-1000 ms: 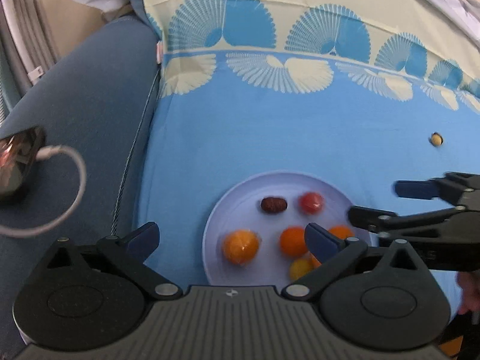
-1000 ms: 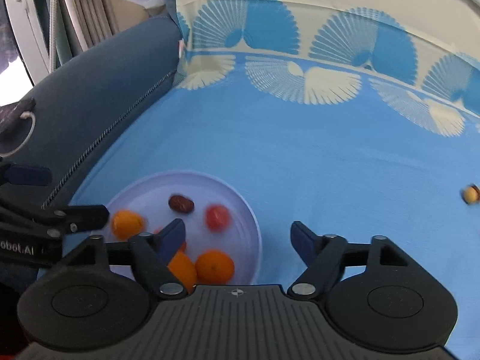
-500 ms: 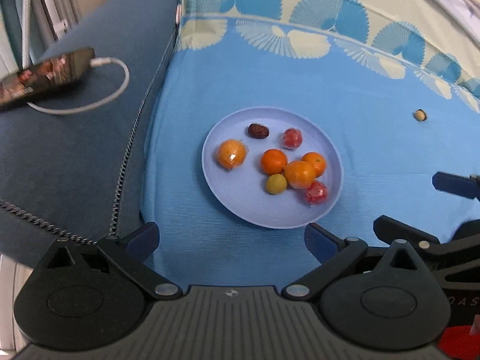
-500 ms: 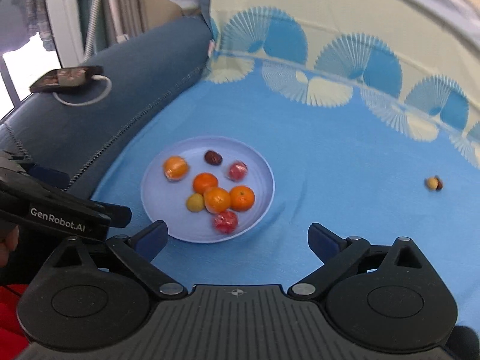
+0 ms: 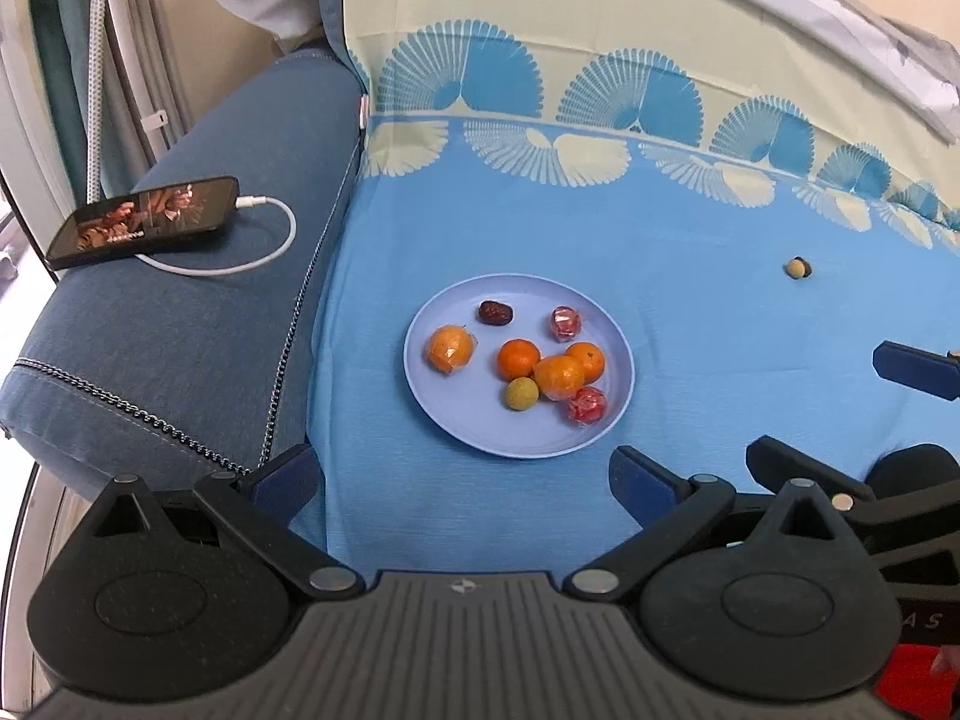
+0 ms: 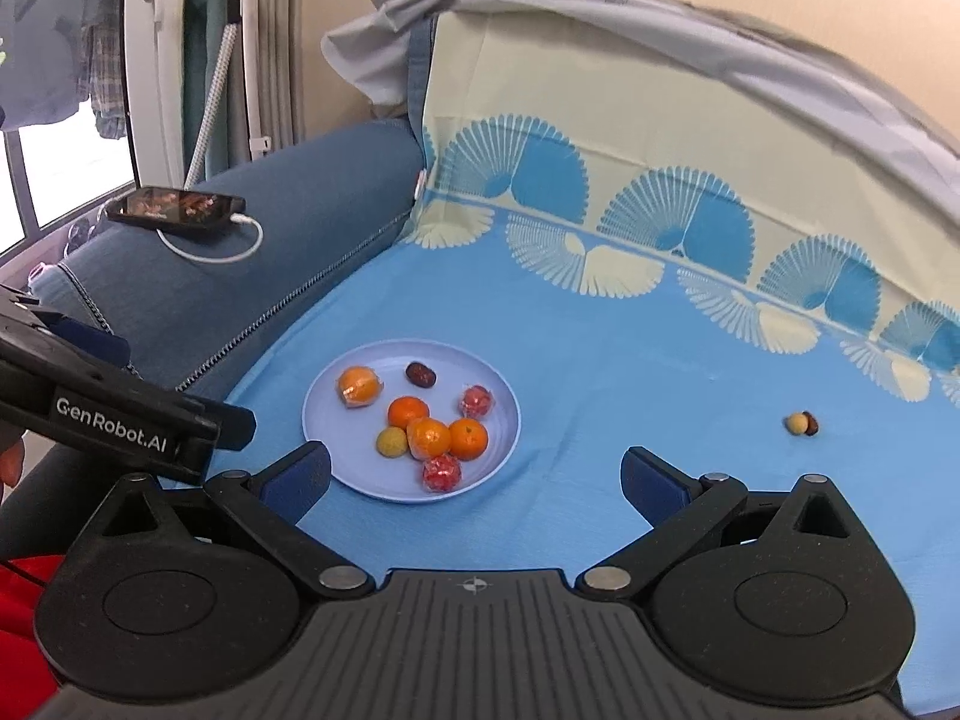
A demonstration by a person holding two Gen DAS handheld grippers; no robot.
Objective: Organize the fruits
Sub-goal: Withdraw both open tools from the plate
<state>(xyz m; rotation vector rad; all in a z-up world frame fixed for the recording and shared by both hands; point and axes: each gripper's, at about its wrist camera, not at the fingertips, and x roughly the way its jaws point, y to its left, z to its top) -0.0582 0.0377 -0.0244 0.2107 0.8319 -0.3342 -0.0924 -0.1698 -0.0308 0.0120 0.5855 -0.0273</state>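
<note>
Plate (image 5: 618, 354) — pale lilac; four orange fruits (image 5: 518, 358), two red-wrapped pieces (image 5: 587, 405), one yellow-green. Sheet (image 5: 690, 312) — sky blue, cream fan motifs. Armrest (image 5: 198, 324) — denim blue.

Both tools have drawn back and up from the plate (image 5: 618, 384): a second ago the left tool (image 5: 462, 474) and the right tool (image 6: 474, 474) hung close over the fruit, and each now sits short of the near rim. The right tool's jaws are opening, wider than a second ago, with nothing between them. Seven fruits now show on the plate, and the phone (image 5: 144, 221) on the sofa arm shows whole.
</note>
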